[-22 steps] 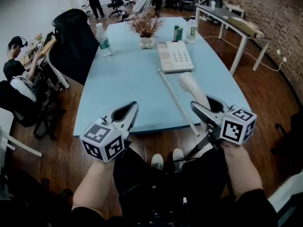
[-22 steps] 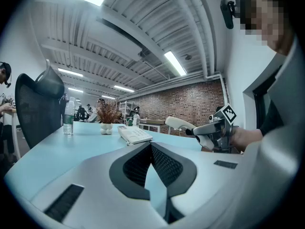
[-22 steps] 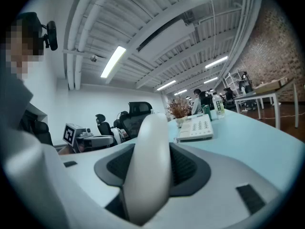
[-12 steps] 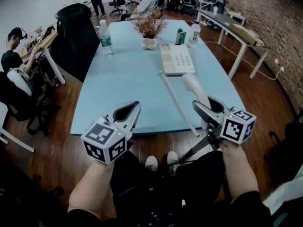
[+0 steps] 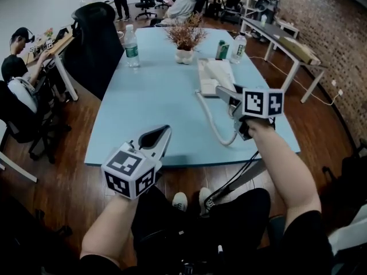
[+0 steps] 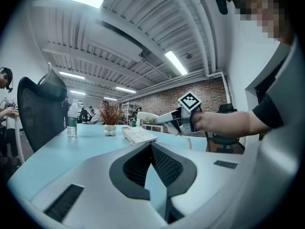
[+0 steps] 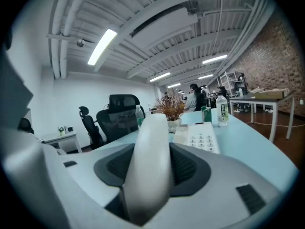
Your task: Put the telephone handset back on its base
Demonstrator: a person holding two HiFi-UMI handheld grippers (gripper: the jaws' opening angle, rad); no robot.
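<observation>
Over the base: handset carried across, not yet seated.
Right tongs (image 5: 229, 95) clamp wide across the middle of the handset (image 7: 151, 156) and hold it in the air above the base (image 7: 204, 138), clear of it, while the cord (image 5: 212, 125) loops slack on the counter (image 5: 149, 107). Pickup and carry look complete; lowering into the cradle and letting go remain. Left tongs (image 5: 156, 138) hang at the counter's near edge, tips together, gripping nothing. Containers: the vase (image 5: 185, 55) holds dried sprigs; two bottles (image 5: 132, 46) and a green carton (image 5: 222, 49) stand near it, fill level not legible.
</observation>
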